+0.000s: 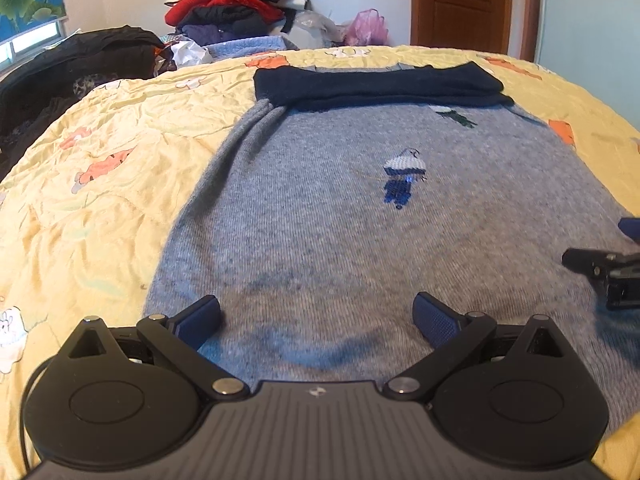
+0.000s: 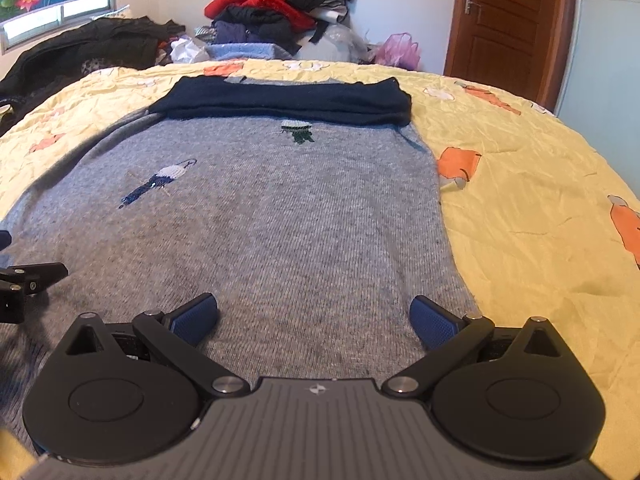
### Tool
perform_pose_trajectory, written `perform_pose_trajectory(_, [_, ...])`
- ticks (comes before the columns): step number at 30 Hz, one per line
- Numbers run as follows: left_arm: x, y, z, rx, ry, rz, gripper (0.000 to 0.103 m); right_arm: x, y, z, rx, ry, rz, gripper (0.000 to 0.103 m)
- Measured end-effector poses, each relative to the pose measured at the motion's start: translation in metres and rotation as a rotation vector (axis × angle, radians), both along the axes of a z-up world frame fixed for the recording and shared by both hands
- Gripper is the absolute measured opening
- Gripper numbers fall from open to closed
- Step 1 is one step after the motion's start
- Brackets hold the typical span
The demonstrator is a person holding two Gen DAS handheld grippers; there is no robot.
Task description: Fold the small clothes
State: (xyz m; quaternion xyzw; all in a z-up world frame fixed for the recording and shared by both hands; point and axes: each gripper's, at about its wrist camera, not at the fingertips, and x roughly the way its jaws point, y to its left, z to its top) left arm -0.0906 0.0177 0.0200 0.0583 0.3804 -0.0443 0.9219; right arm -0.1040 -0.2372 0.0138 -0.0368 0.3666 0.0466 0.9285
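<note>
Both the left gripper and right gripper hover wide open, empty, over the grey knit sweater; pinching only its top layer could drag the navy sleeves, folded at 12 o'clock, askew.

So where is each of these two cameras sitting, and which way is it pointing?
Left wrist view: sits on the left gripper, looking forward over the grey knitted sweater on the yellow patterned quilt; its own open blue-padded fingers show, with the right gripper at the right edge.
Right wrist view: sits on the right gripper, facing the same way; the left gripper shows at the left edge.
Shared: the sweater, its dark navy folded band, the heap of clothes, the brown wooden door.
</note>
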Motion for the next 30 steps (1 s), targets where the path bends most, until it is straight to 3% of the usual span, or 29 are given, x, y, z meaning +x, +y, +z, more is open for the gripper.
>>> perform_pose_trajectory(4, [-0.010,0.002,0.001,0.015,0.006,-0.011,0.103,-0.009,-0.006,0.003,0.034,0.005,0.016,0.103])
perform_pose_trajectory(10, [-0.019,0.002,0.001,0.024,0.008,-0.024,0.103,-0.031,-0.003,-0.002,-0.031,-0.032,0.064,0.103])
perform_pose_trajectory(14, [-0.017,0.000,0.001,0.021,0.007,-0.018,0.103,-0.027,-0.008,-0.003,0.010,-0.018,0.051,0.103])
perform_pose_trajectory(30, [-0.029,0.003,0.000,0.000,0.015,-0.011,0.103,-0.028,-0.008,-0.004,0.009,-0.031,0.056,0.103])
